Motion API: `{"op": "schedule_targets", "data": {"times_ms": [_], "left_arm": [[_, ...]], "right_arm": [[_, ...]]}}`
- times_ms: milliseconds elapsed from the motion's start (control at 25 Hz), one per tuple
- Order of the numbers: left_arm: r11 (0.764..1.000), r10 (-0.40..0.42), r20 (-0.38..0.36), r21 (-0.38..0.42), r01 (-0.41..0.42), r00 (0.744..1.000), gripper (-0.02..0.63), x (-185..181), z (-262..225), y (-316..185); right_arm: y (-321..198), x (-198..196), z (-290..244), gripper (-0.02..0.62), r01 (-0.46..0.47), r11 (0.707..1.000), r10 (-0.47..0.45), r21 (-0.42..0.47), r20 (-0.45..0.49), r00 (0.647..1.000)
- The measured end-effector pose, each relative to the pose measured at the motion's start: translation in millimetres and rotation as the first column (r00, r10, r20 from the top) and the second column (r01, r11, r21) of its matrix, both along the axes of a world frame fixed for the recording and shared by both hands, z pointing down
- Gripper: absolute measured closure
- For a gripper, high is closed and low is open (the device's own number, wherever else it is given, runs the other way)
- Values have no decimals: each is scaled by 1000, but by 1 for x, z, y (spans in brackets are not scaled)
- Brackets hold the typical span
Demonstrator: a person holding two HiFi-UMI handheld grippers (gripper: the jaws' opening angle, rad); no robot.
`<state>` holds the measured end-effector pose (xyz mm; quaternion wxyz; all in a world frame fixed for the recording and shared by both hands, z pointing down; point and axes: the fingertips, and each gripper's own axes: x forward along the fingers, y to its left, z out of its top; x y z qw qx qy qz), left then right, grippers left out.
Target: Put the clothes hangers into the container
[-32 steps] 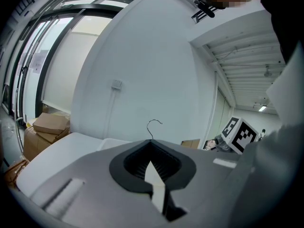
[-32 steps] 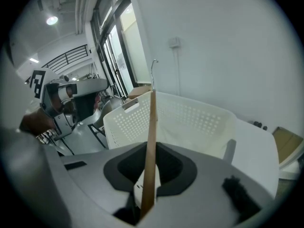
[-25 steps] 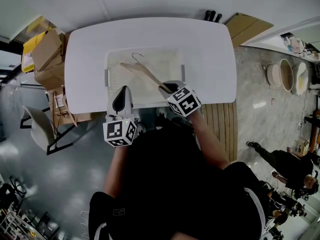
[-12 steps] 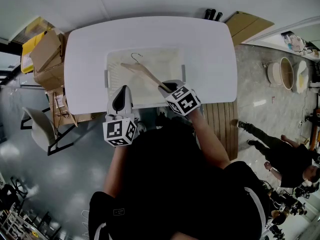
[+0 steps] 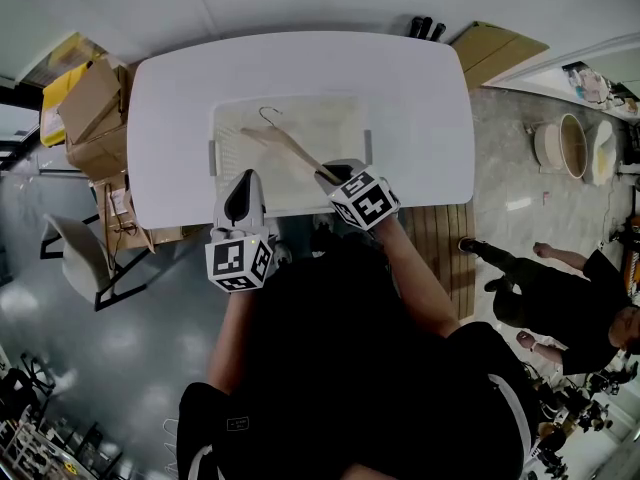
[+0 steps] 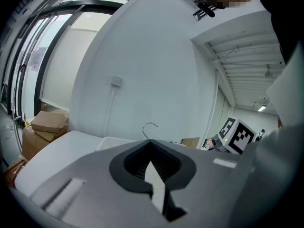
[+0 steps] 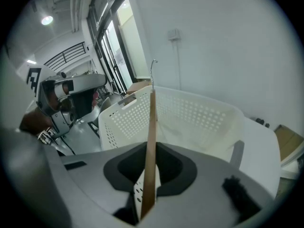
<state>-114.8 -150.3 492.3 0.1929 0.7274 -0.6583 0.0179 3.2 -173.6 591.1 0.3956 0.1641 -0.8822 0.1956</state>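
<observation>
My right claw (image 7: pixel 147 194) is clenched on the low end of a wooden clothes hanger (image 7: pixel 151 141); the thin wood stands edge-on between the jaws. From the head view that claw (image 5: pixel 328 176) sits at the 5 o'clock corner of the white container (image 5: pixel 215 128). The hanger (image 5: pixel 290 146) slants away from it toward 11 o'clock, over the inside of the container, and its wire hook is at the far end. I cannot tell whether the hanger touches the container floor. The container's perforated wall (image 7: pixel 190 118) lies just beyond the grip.

My left claw (image 6: pixel 154 175) has its jaws drawn together at the tips with nothing between them. It hovers by the container's 7 o'clock corner (image 5: pixel 243 183), over the near edge of the white table (image 5: pixel 420 98). The hook (image 6: pixel 151 126) pokes up just beyond its tips.

Cardboard boxes (image 5: pixel 90 108) are stacked at the table's 9 o'clock. A person (image 5: pixel 560 298) is on the floor out at 4 o'clock.
</observation>
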Motion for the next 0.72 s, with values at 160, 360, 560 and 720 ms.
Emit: {"op": "schedule_targets", "data": {"times_ms": [160, 360, 560, 720], "left_arm": [[1000, 0, -1, -1, 0, 1000, 603, 2, 0, -1], [1000, 1, 0, -3, -1, 1000, 603, 2, 1, -1], [1000, 4, -1, -5, -4, 1000, 603, 1, 2, -2], [1000, 10, -4, -6, -10, 1000, 603, 1, 6, -2]], "right_arm": [[-1, 1, 0, 535, 3, 1000, -3, -3, -2, 1000], [-1, 0, 1, 535, 0, 1000, 0, -9, 2, 1000], [-1, -2, 2, 535, 3, 1000, -3, -4, 1, 1000], [0, -3, 6, 534, 7, 1000, -7, -5, 3, 1000]]}}
